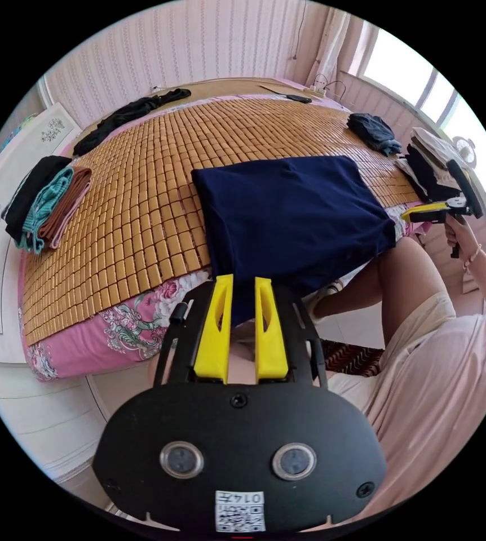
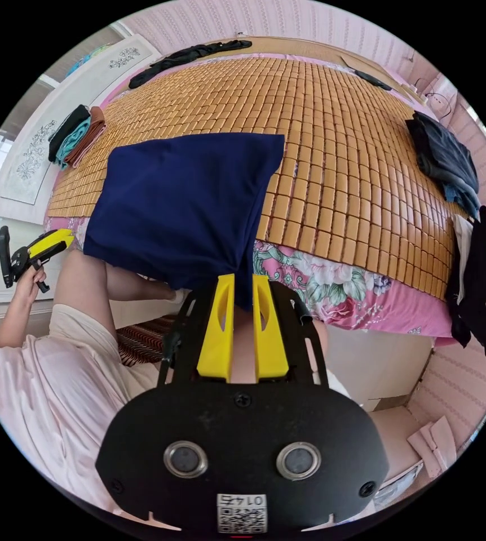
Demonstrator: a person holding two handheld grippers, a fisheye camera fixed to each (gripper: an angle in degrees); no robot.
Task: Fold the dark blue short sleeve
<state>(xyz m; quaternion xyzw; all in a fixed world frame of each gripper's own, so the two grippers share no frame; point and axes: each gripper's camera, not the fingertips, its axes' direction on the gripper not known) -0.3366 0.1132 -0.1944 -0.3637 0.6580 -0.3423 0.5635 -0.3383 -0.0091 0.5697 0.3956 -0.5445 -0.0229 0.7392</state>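
Folded clothes stack point(image 1: 45, 203) on bamboo mat point(image 1: 141, 186)

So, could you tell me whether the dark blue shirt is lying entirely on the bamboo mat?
No, the dark blue shirt hangs past the bamboo mat edge over the bedside.

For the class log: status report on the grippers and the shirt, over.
Left gripper and right gripper: each shut on a near corner of the dark blue shirt. Shirt half on the bamboo mat, near edge lifted off the bed. Nothing on it.

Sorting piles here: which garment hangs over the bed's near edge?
The dark blue shirt, overhanging the bamboo mat; the folded stack and black garment lie fully on it.
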